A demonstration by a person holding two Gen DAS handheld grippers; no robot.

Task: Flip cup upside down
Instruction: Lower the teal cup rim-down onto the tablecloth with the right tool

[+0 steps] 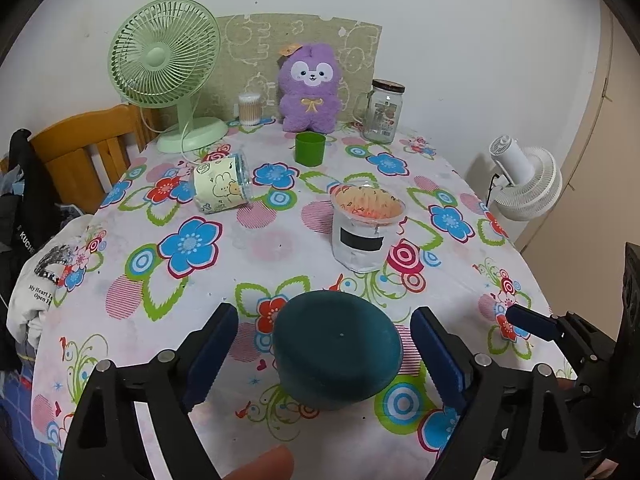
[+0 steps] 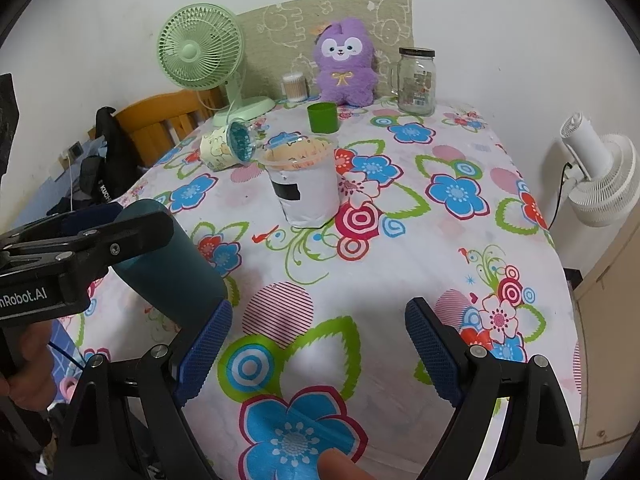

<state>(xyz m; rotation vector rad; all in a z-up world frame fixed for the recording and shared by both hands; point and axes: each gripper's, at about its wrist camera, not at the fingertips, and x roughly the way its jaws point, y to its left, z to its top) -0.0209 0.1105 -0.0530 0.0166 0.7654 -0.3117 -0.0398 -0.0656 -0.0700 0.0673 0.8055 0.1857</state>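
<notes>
My left gripper (image 1: 324, 356) is spread wide, with the dark teal cup (image 1: 338, 350) sitting between its blue pads (image 1: 212, 354) and gaps on both sides, so I am touching nothing. In the left wrist view the cup shows me a closed round face with a small dot in its centre, which I take to be its base, so it looks already inverted on the flowered tablecloth (image 1: 188, 292). In the right wrist view the same cup (image 2: 172, 268) appears at about 9 o'clock, leaning in the fisheye, with my left tool across its top; I cannot tell from there whether its rim sits flat on the cloth.

My right gripper (image 2: 320, 354) is also spread, holding nothing, over bare cloth at about 6 o'clock of that view.

The risk I see is in pulling away. If I draw the left gripper back crookedly, one pad could clip the cup's wall and tip it, since it looks light and the cloth is soft and may be wrinkled under it. A nudge forward would send it towards the white paper-wrapped tub (image 1: 366, 228) at 12 o'clock. That tub stands open, so a knock could topple it too. My right tool's tip sits close at 3 o'clock, and moving both hands at once could make them collide.
</notes>
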